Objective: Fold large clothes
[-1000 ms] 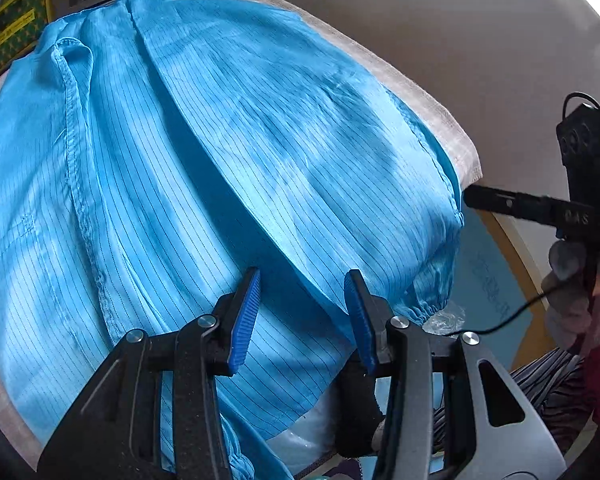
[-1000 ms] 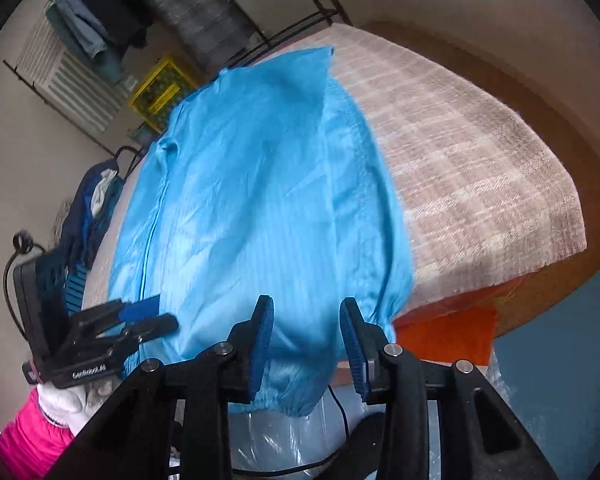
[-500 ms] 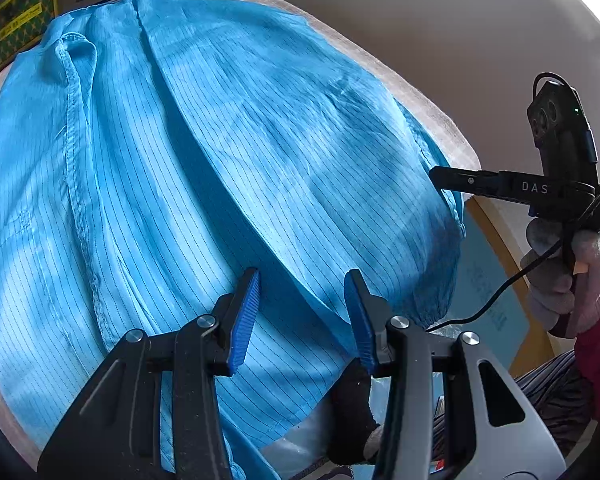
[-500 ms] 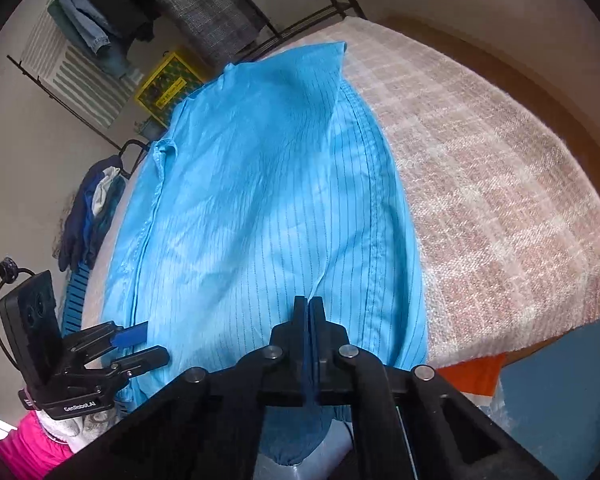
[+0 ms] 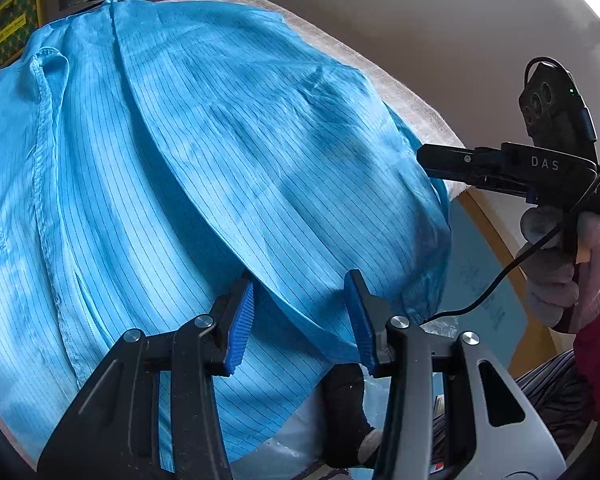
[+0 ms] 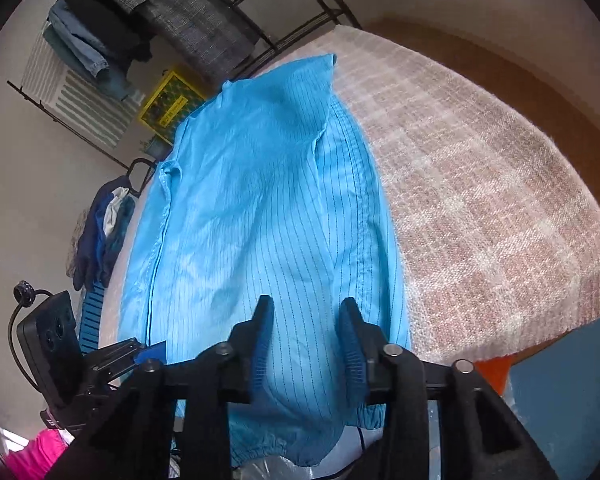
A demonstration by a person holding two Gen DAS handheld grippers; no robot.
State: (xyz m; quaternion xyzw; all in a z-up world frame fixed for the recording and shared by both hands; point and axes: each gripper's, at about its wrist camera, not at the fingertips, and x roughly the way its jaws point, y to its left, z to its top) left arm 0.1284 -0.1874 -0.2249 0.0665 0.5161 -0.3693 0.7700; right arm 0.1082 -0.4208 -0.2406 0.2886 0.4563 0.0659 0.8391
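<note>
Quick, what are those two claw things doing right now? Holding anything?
Left gripper: jaws open over the blue striped garment, holding nothing.
Right gripper: jaws open above the garment's sleeve, holding nothing.

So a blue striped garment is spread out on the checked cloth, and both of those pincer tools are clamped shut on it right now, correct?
Not quite. The blue striped garment does lie on the checked cloth, but neither tool is clamped. The right gripper stands open in the right wrist view, and the left gripper stands open in the left wrist view.
</note>
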